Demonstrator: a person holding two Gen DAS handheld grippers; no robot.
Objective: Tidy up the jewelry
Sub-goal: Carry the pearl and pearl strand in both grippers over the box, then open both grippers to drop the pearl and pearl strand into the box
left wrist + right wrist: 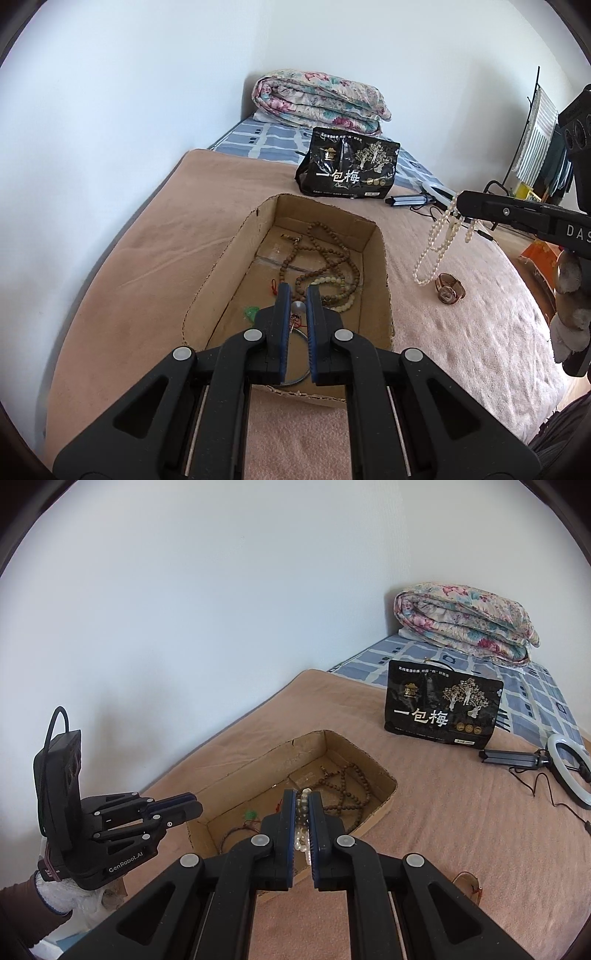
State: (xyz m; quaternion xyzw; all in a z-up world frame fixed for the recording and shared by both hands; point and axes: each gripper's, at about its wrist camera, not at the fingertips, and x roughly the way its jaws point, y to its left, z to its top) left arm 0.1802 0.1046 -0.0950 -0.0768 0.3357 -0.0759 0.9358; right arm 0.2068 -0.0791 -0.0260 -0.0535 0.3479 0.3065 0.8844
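A shallow cardboard box (pixel 375 266) (pixel 384 775) lies on the tan blanket. Inside lie brown bead necklaces (pixel 325 258) (pixel 347 786), a pale bead bracelet (pixel 343 299), a green pendant (pixel 251 314) and a metal bangle (pixel 295 376). My right gripper (pixel 302 797) (pixel 460 201) is shut on a white pearl necklace (pixel 439 247) (pixel 301 834) that hangs in the air to the right of the box. A rose-gold watch (pixel 448 288) lies on the blanket below the pearls. My left gripper (pixel 298 291) (pixel 192 805) hovers over the box's near end, nearly closed and empty.
A black snack bag (pixel 347 166) (pixel 443 709) stands behind the box. A ring light on a folded tripod (pixel 569 771) with cables lies to the right. A folded floral quilt (pixel 317 99) sits at the bed's far end. The wall runs along the left.
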